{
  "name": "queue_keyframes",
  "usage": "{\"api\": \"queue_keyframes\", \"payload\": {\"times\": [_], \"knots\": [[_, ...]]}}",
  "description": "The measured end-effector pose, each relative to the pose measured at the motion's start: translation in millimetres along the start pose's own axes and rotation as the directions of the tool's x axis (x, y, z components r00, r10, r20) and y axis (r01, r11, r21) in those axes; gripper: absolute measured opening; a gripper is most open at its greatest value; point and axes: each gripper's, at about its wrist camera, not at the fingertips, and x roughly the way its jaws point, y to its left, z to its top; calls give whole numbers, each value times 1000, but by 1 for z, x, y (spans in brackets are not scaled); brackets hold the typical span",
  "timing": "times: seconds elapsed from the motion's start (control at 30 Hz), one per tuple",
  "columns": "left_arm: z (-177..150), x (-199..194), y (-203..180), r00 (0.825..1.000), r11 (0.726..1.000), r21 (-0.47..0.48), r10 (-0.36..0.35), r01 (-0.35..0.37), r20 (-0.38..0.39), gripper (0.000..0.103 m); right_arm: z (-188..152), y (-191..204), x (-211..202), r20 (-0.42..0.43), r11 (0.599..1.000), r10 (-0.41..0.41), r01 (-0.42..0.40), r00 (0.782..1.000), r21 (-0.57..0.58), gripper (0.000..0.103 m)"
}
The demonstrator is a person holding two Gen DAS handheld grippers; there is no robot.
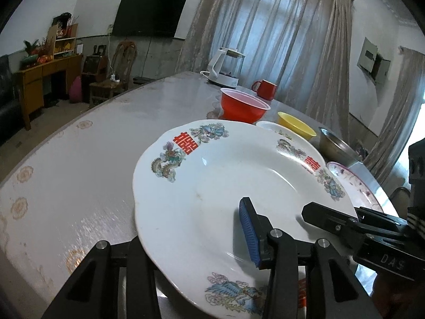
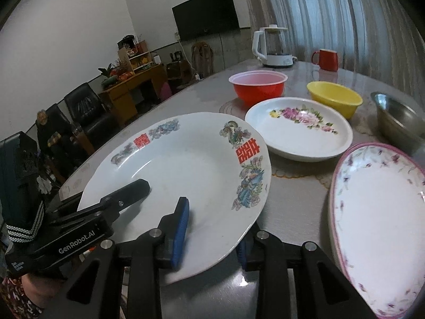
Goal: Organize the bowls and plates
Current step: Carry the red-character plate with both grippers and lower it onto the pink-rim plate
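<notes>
Gripped a white dragon-and-phoenix plate (image 2: pixel 186 175) above the near table (image 1: pixel 79 159), tilted: left gripper (image 1: pixel 191 242) clamped on its near-left rim, right gripper (image 2: pixel 212 234) clamped on its near-right rim. Beyond, to the right: rose plate (image 2: pixel 300 130), pink-rimmed plate (image 2: pixel 377 212), red bowl (image 2: pixel 257 86), yellow bowl (image 2: pixel 334 98), steel bowl (image 2: pixel 398 117).

**Plates and bowls on the counter**

Dragon-and-phoenix plate (image 2: pixel 186 175), white with red characters, tilted, its near rim raised. Behind it: rose-patterned dish (image 2: pixel 300 130), red bowl (image 2: pixel 257 86), yellow bowl (image 2: pixel 334 98), steel bowl (image 2: pixel 398 119). Nearest right: pink-rimmed floral plate (image 2: pixel 377 220), upright.
</notes>
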Motion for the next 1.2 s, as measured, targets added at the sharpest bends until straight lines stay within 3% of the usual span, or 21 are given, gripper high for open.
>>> {"api": "queue_keyframes", "payload": {"times": [0.73,1.2], "knots": [[11,-12,-59,996,995,59,-87,86,17,45,-9,-19,-66,54,997,-68,66,996,31,30],[11,5,-113,989,981,124,-144,148,-34,45,-20,-57,-101,73,986,-131,123,989,112,30]]}}
